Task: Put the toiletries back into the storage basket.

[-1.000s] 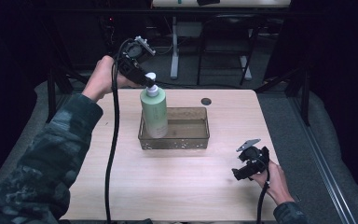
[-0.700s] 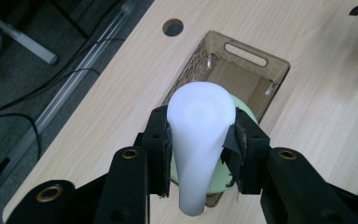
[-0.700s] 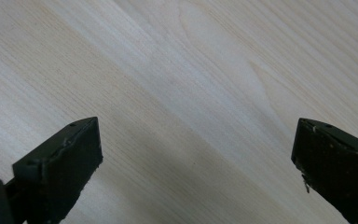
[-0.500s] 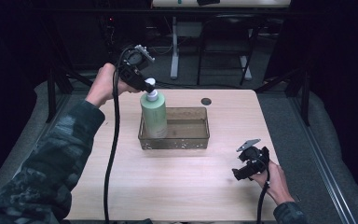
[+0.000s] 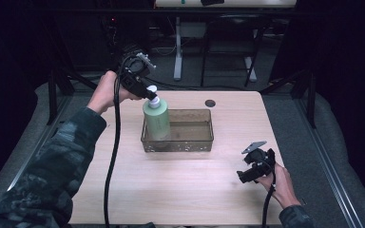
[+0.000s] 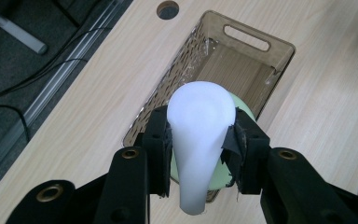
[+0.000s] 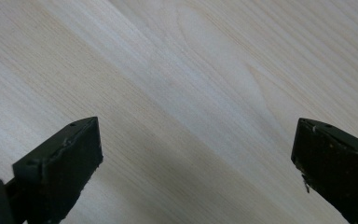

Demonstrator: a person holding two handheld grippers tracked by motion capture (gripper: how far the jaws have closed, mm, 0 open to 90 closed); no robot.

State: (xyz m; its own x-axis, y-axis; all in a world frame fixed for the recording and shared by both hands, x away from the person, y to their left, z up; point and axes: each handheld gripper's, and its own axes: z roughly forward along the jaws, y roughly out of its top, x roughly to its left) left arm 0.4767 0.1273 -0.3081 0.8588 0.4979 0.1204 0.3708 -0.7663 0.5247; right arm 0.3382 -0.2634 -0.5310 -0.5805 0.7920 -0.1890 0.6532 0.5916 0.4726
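L gripper (image 6: 200, 154) clamped on white pump head (image 6: 199, 135) of green bottle (image 5: 156, 119), upright at bin (image 5: 190, 142) L end; long axis vertical. R gripper (image 7: 191, 172) spread wide, idle, well apart.

The high view is dim and soft, with a purplish cast; light falls from overhead onto the pale tabletop (image 5: 180, 190) while the surroundings sink into near black. Beyond the left gripper's jaws the white pump head (image 6: 199, 116) glares, almost blown out, its edges blurred. Between the right gripper's jaws the wood grain is fairly sharp, while the jaws themselves are dark and slightly soft.
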